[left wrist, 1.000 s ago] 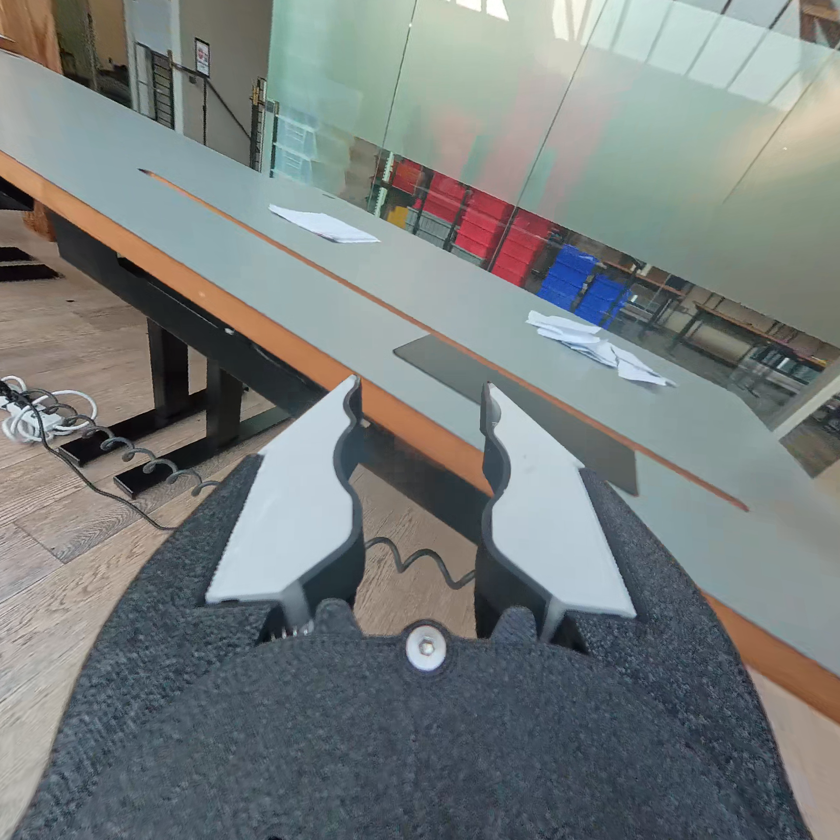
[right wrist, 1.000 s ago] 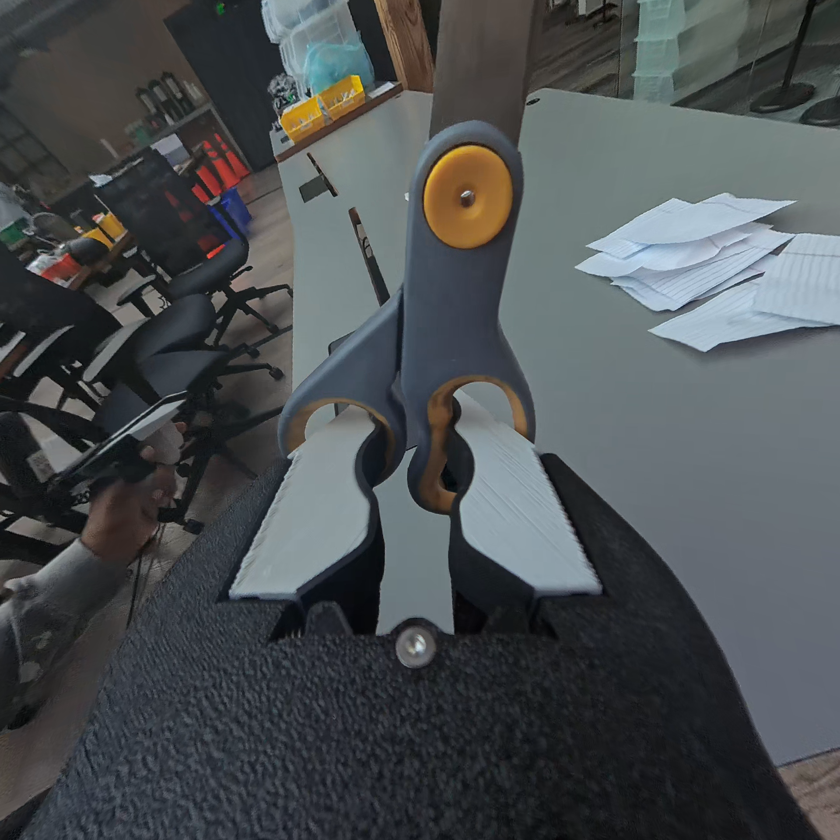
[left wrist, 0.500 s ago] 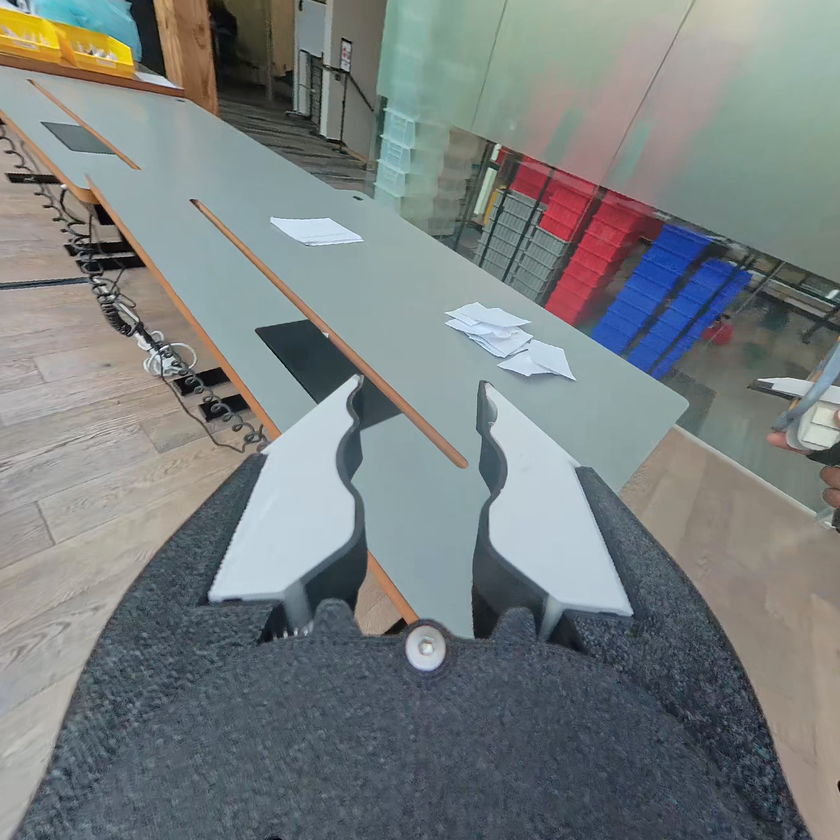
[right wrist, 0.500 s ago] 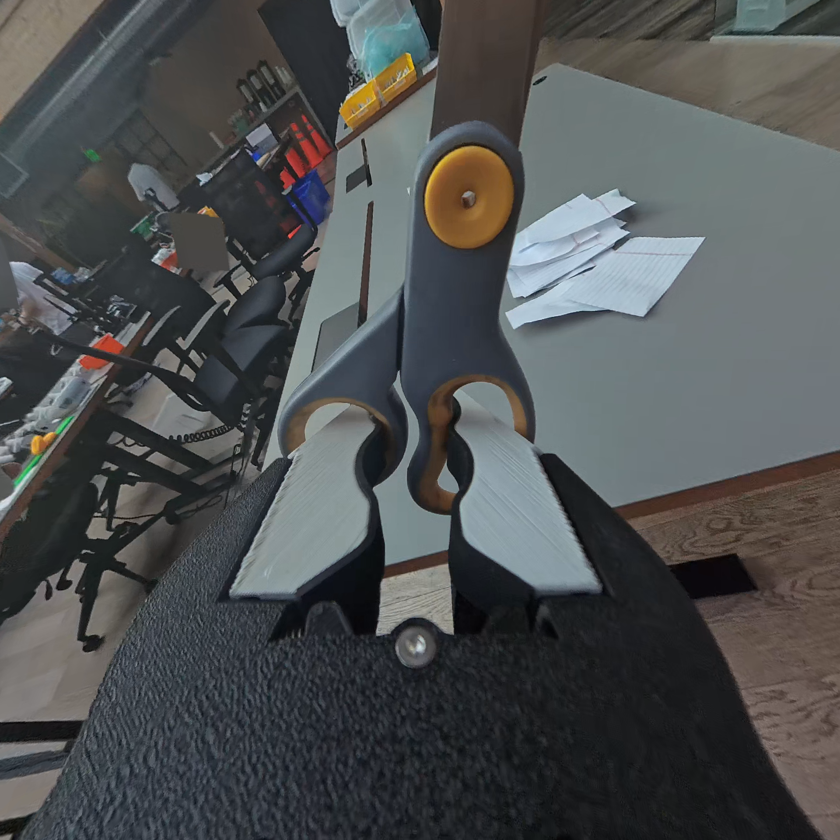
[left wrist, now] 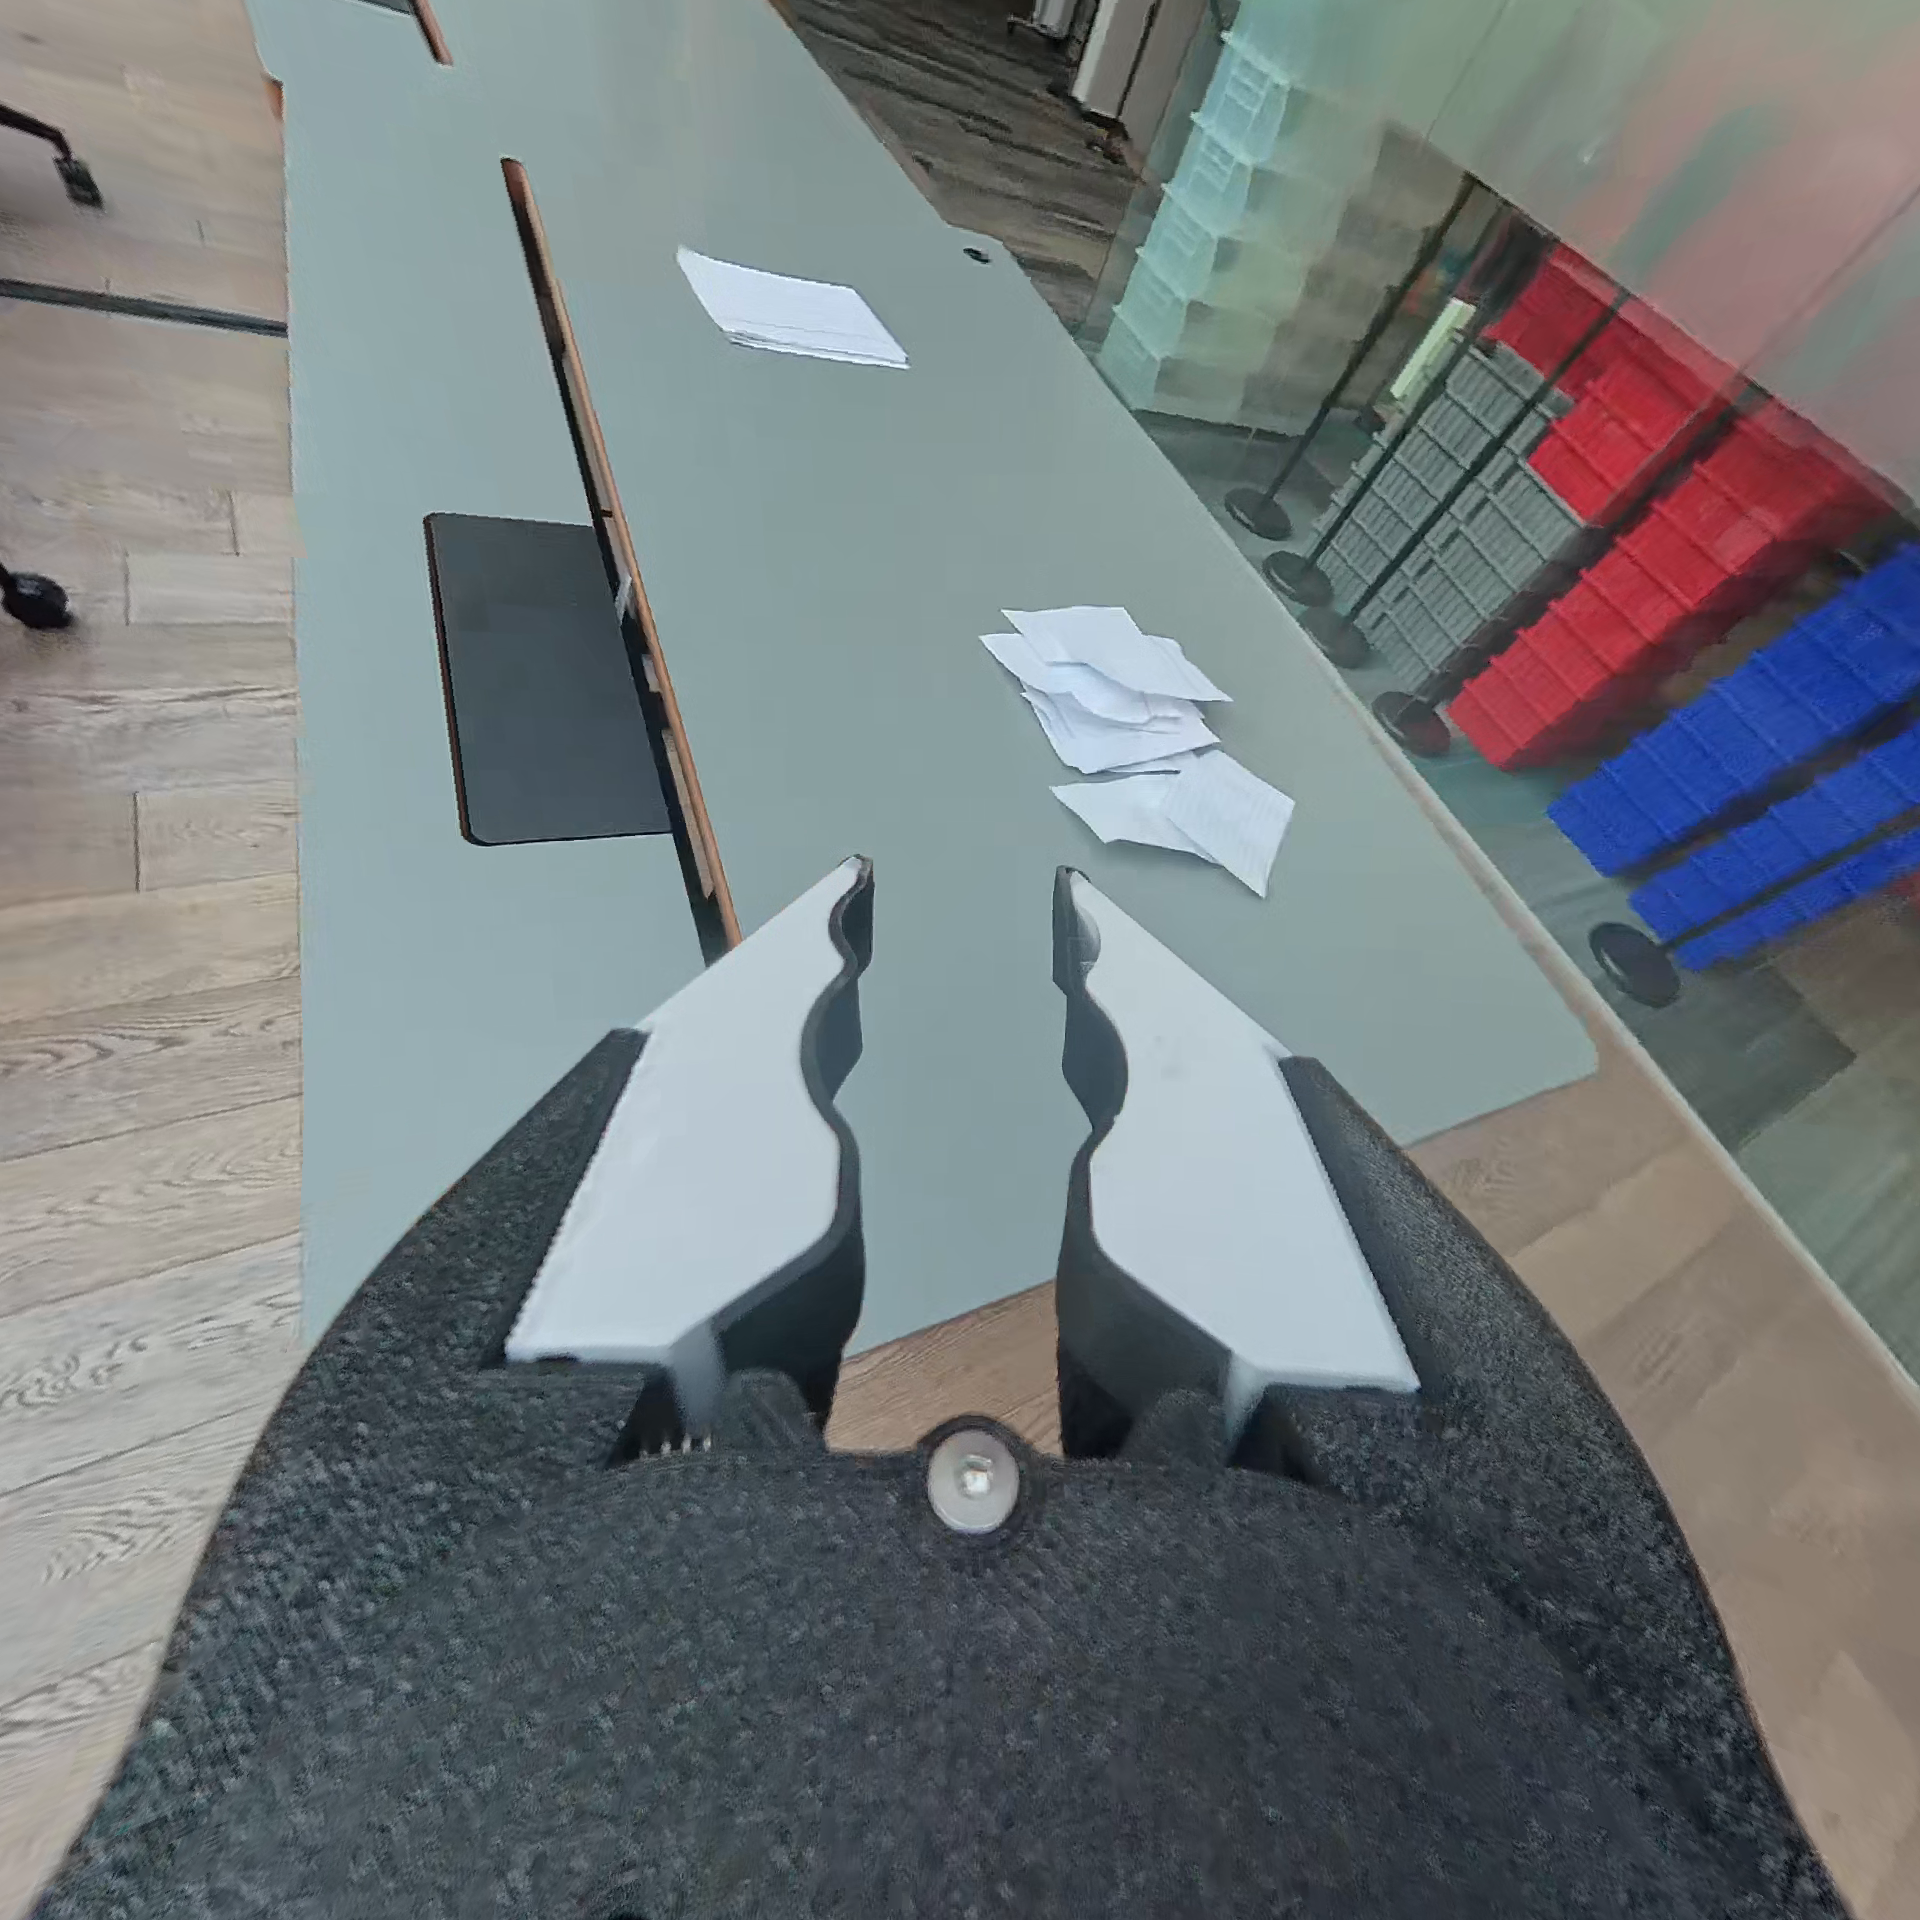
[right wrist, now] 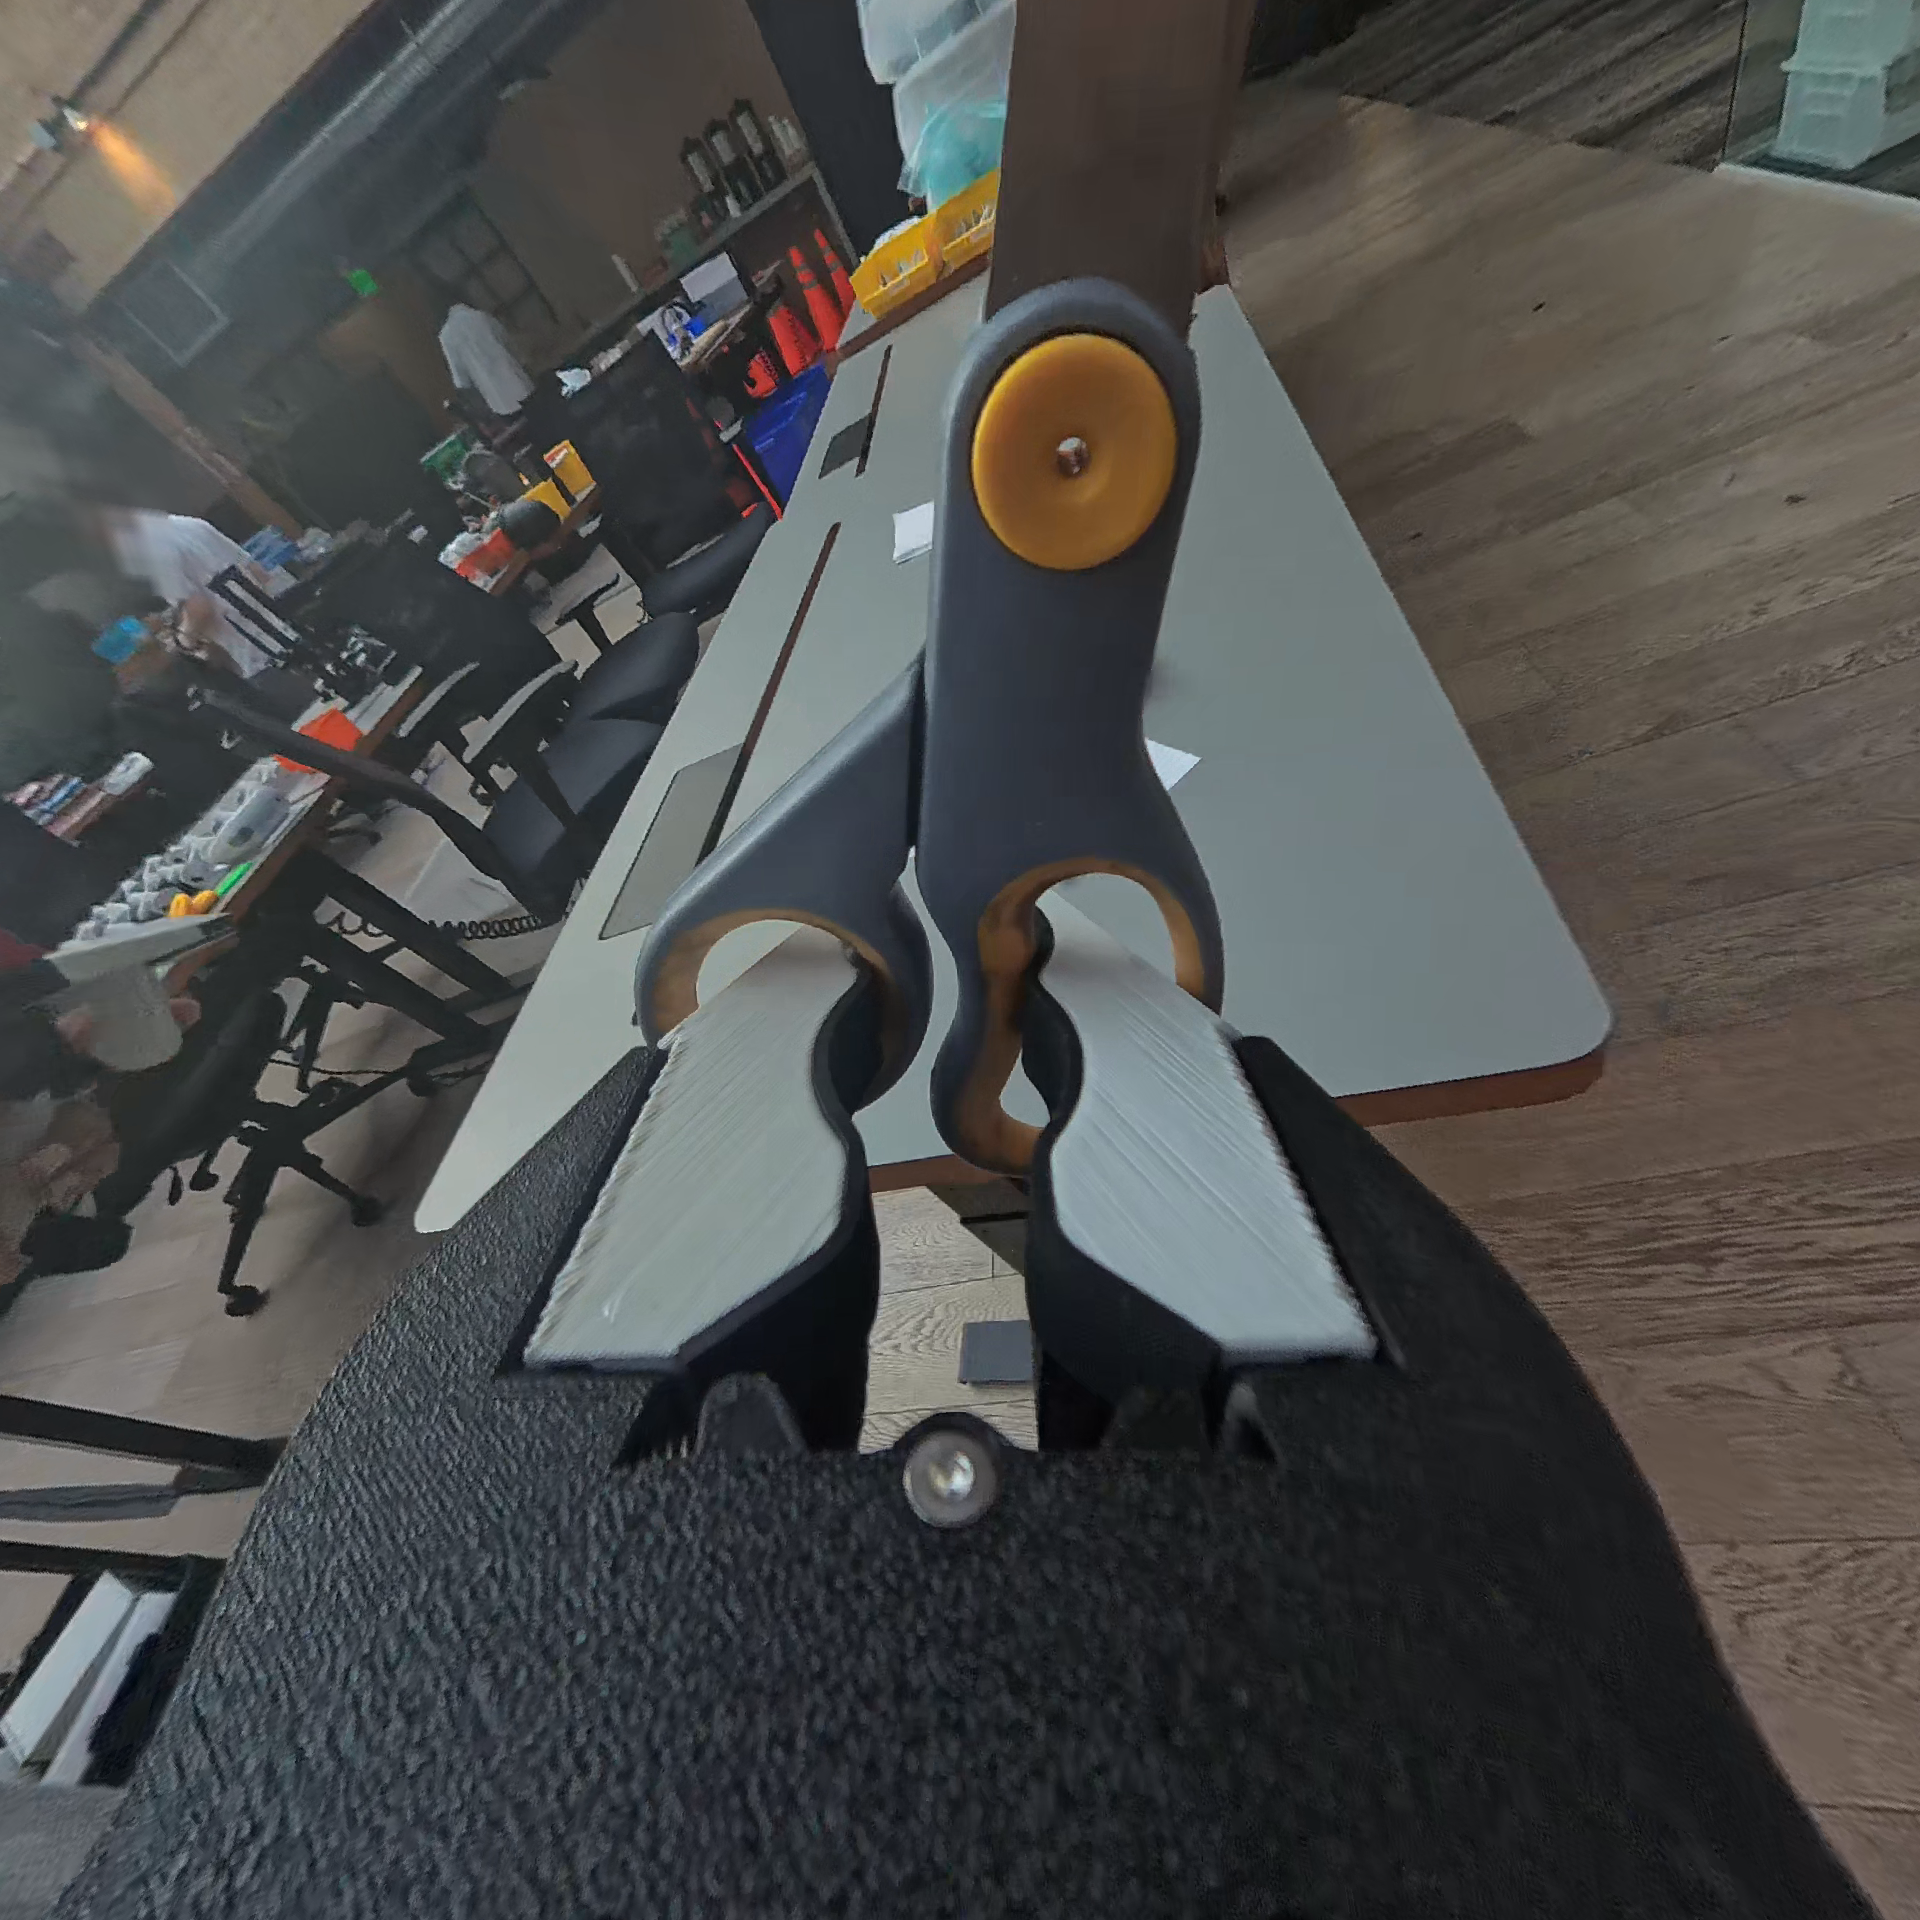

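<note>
- Two hand-held grippers are up in the air near the end of a long grey surface with an orange-brown edge.
- Left hand-held gripper: its pale grey fingers stand apart with a clear gap between them and nothing in it. It hangs above the near end of the surface, touching nothing.
- Nearest to it, ahead and a little to its right, lies a loose heap of white paper pieces, some lined, overlapping one another.
- Farther along the surface sits a neat stack of white sheets, well apart from the heap.
- A dark rectangular mat lies flat beside a long narrow slot in the surface.
- Right hand-held gripper: its fingers are threaded into the two loops of a pair of grey scissors with orange trim and a round orange pivot cap. The scissors point away from the camera, handles drawn close together, held off the surface.
- Beyond the scissors, office chairs and cluttered benches show, blurred.
</note>
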{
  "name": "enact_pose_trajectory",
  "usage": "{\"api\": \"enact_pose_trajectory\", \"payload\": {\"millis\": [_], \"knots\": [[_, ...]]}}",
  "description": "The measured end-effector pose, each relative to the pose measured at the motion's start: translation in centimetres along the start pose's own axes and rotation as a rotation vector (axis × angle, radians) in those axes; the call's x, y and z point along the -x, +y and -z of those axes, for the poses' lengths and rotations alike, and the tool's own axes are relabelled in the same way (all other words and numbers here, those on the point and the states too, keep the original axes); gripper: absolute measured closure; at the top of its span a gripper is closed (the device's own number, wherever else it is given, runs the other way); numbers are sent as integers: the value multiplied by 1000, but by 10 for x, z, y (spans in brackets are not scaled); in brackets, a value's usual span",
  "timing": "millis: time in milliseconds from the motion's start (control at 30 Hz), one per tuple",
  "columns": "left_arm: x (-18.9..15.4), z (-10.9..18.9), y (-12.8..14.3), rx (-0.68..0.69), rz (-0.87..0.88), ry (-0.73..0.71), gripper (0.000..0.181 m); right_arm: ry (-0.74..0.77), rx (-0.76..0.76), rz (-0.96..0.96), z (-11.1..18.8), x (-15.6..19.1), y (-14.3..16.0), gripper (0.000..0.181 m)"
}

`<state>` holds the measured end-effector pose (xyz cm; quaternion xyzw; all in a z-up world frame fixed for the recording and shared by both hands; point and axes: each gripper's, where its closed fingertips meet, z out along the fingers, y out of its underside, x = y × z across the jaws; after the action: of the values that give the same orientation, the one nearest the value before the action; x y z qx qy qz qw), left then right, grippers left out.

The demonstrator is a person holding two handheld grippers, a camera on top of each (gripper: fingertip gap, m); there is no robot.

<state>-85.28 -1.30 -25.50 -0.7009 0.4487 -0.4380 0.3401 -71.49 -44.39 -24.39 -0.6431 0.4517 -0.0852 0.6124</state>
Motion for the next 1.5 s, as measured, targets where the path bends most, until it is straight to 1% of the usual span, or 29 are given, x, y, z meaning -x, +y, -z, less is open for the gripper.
{"api": "enact_pose_trajectory", "payload": {"millis": [67, 133, 200, 267, 400, 533, 667, 733, 867, 933, 1033, 1167, 1333, 1500], "knots": [[-7, -36, -6, 12, 17, -94, 145, -22, 19, 18, 8, -23, -23, 161], [-18, -69, -17, 0, 32, -136, 143, -40, 49, 63, 12, -43, -41, 161], [-22, -99, -23, 11, 25, -187, 142, -61, 76, 84, 11, -61, -55, 162], [-20, -129, -27, 33, 17, -218, 141, -72, 85, 89, 3, -80, -68, 161], [5, -191, -26, 104, 44, -260, 135, -56, 71, 69, -25, -120, -98, 161], [40, -258, -14, 201, 108, -224, 122, -43, 77, 65, -68, -148, -129, 161], [86, -322, -8, 259, 101, -229, 114, -33, 125, 79, -126, -166, -155, 161], [108, -351, -4, 304, 107, -230, 109, -35, 147, 82, -159, -169, -168, 161], [153, -398, 3, 377, 97, -256, 110, -53, 182, 101, -226, -166, -188, 161], [168, -416, 7, 404, 117, -249, 111, -68, 199, 105, -256, -162, -193, 161], [180, -435, 9, 445, 127, -228, 111, -98, 231, 120, -294, -153, -194, 161], [190, -447, 10, 489, 125, -249, 110, -130, 255, 121, -327, -144, -190, 161], [190, -453, 16, 543, 87, -253, 106, -141, 268, 105, -346, -142, -184, 161], [191, -457, 19, 584, 55, -282, 103, -127, 270, 90, -346, -145, -179, 161]]}}
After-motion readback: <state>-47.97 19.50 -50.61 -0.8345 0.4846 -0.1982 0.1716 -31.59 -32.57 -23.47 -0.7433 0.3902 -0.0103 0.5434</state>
